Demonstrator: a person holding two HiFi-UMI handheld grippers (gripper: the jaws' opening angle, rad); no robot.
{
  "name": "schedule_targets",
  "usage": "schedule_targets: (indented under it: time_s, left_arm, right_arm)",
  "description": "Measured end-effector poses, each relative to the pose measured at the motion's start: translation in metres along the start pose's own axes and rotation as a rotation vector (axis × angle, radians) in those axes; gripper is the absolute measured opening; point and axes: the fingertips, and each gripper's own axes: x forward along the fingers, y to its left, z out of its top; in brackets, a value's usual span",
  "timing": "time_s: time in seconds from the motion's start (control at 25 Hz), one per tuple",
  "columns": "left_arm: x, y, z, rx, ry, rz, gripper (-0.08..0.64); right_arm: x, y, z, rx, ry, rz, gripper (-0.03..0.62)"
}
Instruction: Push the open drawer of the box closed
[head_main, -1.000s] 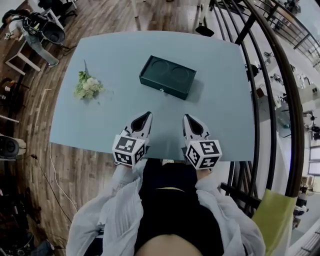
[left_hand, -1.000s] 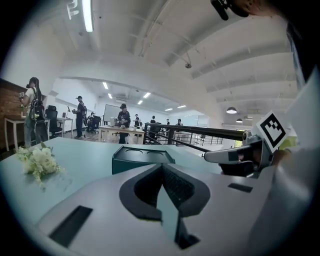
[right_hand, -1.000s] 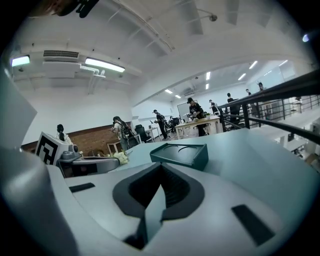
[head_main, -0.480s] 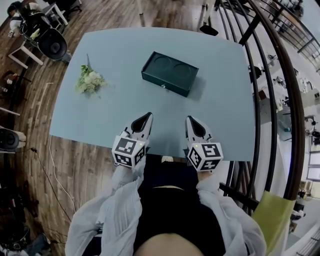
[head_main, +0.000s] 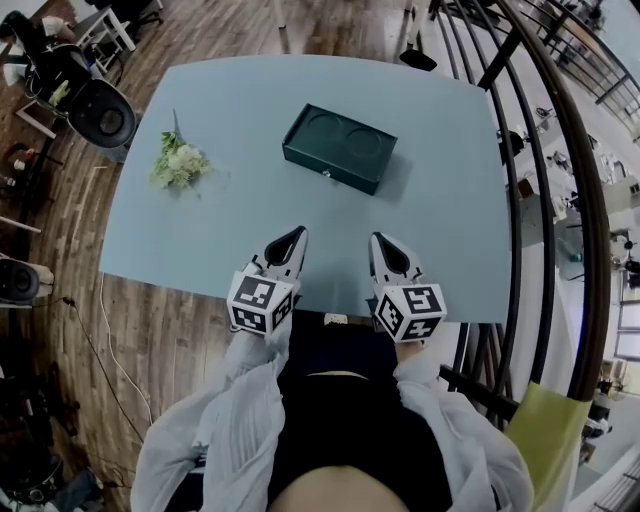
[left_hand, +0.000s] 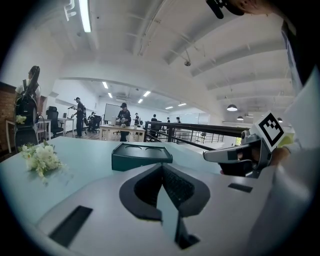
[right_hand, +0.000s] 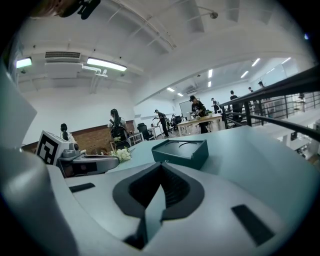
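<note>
Head view, left to right. Brown wooden plank floor (head_main: 60, 210) along the left edge. Small bunch of white flowers with green leaves (head_main: 178, 163) lies on the left part of the pale blue-grey rectangular table (head_main: 450, 210), well apart from everything else.

Left gripper (head_main: 290, 238), grey with black pads and marker cube, is at lower centre-left over the near table edge. Its jaws are closed tip to tip with nothing between them, and it is not touching the box.

Dark green flat rectangular box (head_main: 340, 148) sits upper centre of the table, turned slightly, with two round recesses in its top. Its drawer front (head_main: 328, 172) with a tiny knob faces the person and looks about flush with the box; can't tell if any gap is left.

Right gripper (head_main: 385, 250) is lower centre-right, just beside the left one. Its jaws are closed too and empty, pointing toward the box, well short of it.

Black curved metal railing (head_main: 590, 230) runs down the right side.
</note>
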Motion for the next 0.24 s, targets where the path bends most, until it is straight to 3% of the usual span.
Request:
schedule_targets:
  time_s: [0.24]
  left_arm:
    - [0.0006, 0.0034, -0.0042, -0.006, 0.003, 0.006, 0.017]
  right_arm:
    - [0.0028, 0.0004, -0.0032, 0.006, 0.004, 0.000, 0.006]
